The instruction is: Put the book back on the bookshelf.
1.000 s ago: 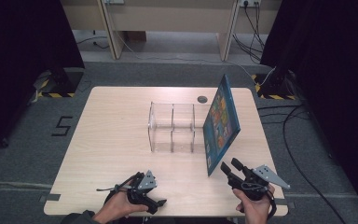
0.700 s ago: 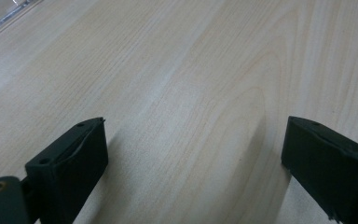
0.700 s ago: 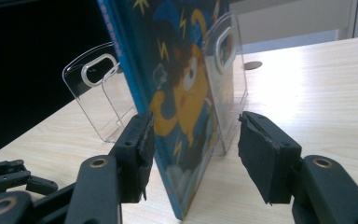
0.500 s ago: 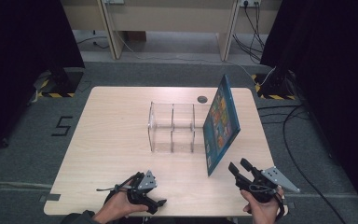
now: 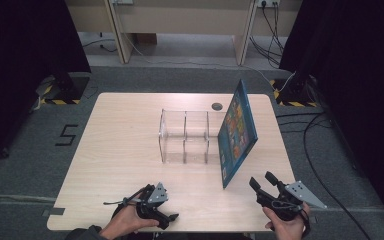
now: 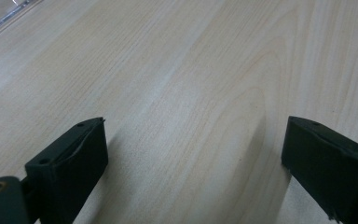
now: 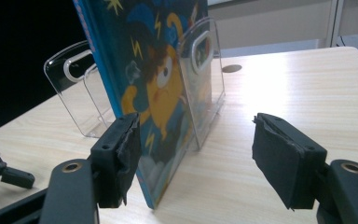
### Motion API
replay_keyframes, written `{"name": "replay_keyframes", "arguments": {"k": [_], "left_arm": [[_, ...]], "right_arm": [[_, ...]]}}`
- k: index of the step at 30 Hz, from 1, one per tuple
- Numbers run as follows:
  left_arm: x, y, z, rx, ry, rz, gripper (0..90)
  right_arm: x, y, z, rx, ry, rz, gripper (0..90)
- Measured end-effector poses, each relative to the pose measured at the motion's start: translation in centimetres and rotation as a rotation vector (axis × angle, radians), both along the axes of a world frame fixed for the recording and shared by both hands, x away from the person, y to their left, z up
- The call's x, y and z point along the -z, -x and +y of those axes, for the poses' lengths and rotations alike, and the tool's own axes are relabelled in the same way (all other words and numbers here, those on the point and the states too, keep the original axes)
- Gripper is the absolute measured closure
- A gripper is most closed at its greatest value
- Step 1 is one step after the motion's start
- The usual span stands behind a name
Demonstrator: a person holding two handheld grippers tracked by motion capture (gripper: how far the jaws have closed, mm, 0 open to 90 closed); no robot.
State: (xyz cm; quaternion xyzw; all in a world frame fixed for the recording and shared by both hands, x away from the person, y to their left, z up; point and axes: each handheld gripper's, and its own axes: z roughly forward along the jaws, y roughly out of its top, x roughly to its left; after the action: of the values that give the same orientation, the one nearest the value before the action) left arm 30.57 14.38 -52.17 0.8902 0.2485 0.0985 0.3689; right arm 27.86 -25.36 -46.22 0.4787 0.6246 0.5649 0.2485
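A blue picture book stands tilted on the wooden table, leaning against the right end of a clear acrylic rack with dividers. My right gripper is open near the table's front right, just short of the book's near bottom corner and apart from it. In the right gripper view the book's cover and the rack stand between and beyond the jaws of the right gripper. My left gripper rests at the front edge, left of centre. The left gripper is open over bare wood.
A round dark grommet sits in the table behind the rack. Desk legs and cables lie on the floor beyond and to the right. A "5" mark is on the floor at the left.
My right gripper has drawn back a little to the right and toward the near edge, away from the book. The left gripper, book and rack have stayed put.
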Motion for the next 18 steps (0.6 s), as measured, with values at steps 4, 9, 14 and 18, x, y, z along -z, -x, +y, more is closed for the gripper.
{"name": "replay_keyframes", "arguments": {"k": [4,9,14,18], "left_arm": [[0.0,0.0,0.0,0.0,0.001,0.0,6.1],[0.0,0.0,0.0,0.0,0.0,0.0,6.1],[0.0,0.0,0.0,-0.001,0.0,0.001,6.1],[0.0,0.0,0.0,-0.001,0.0,0.001,6.1]], "right_arm": [[0.1,0.2,-0.5,0.007,0.006,0.0,32.1],[0.3,0.6,-1.0,0.012,0.018,0.004,31.8],[0.5,0.8,-1.4,0.016,0.019,0.008,31.8],[0.7,1.1,-1.8,0.024,0.023,0.019,31.6]]}}
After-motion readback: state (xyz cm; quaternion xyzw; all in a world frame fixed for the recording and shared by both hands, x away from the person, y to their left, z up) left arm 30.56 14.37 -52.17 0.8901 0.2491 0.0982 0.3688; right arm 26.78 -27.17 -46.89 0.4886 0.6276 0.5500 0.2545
